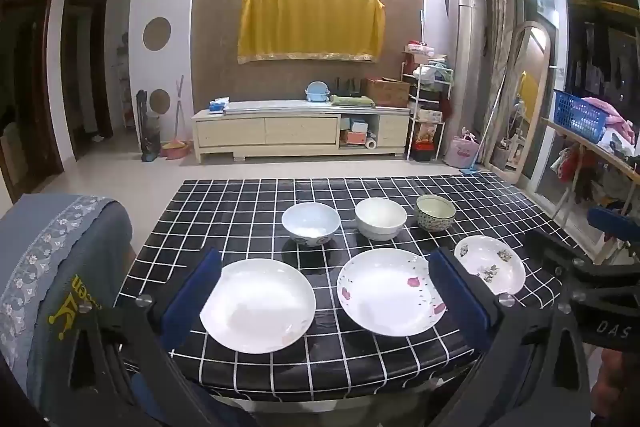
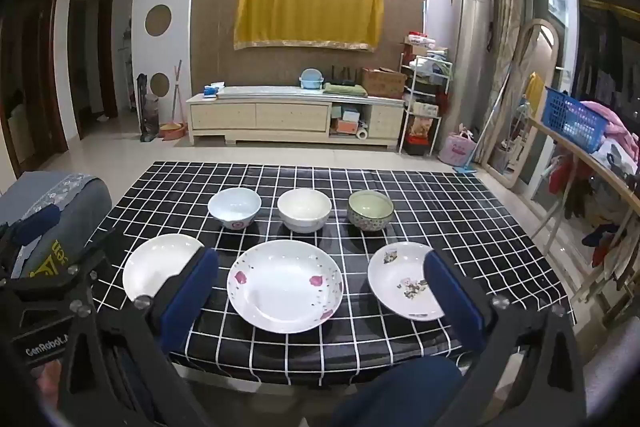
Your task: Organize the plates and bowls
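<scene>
Checkered tablecloth [image 2: 460,211] is set with three bowls at twelve o'clock and three plates nearer; the pink-flowered plate [image 2: 285,285] lies centre. Both the left gripper [image 1: 324,291] and right gripper [image 2: 320,291] are held wide open, empty. Glazed, brittle, slippery ware is best gripped by the rim.

Left claw [image 1: 326,291]: matte black angular plastic frame, two fingers faced with thick navy-blue foam pads [image 1: 192,297], round silver screw heads at the finger bases.

Right claw [image 2: 320,291]: same black frame, navy pads [image 2: 454,297] and silver screws. White lettering marks both housings: "DAS" and "GenRobot". Bare skin shows at the lower frame edges; a dark blue trouser leg [image 2: 400,387] below.
</scene>
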A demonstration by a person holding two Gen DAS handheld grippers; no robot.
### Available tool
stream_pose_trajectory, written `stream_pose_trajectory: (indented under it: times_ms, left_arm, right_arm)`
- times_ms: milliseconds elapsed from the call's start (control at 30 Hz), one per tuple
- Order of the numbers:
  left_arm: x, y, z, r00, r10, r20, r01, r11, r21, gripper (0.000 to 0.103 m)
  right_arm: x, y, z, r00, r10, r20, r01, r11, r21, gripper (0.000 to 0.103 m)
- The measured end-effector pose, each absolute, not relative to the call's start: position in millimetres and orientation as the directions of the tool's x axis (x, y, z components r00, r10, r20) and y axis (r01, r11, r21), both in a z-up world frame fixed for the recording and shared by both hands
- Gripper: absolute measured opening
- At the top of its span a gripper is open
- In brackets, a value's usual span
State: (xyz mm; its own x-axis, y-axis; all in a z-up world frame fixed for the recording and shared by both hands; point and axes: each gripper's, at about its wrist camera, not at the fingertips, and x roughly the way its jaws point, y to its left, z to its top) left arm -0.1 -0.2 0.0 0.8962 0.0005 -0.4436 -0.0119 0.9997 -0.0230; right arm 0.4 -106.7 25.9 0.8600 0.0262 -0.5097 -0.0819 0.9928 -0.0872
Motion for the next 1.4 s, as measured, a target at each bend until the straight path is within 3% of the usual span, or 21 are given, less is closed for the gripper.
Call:
stream_pose_trajectory:
  times_ms: [267, 1400]
  left_arm:
    - [3.8, 5.3, 2.9, 0.881, -0.032, -0.472, -0.001, 0.998, -0.069, 0.103]
    - [-1.2, -1.4, -0.1, 0.888, -0.037, -0.458, 0.013, 0.998, -0.056, 0.103]
  right_arm:
    - [-0.1, -110.6, 21.8, 0.859, 0.031, -0.512, -0.083, 0.993, -0.078, 0.103]
    - [-2.8, -106.7, 26.9, 0.845, -0.004, -0.534, -0.065, 0.992, -0.11, 0.103]
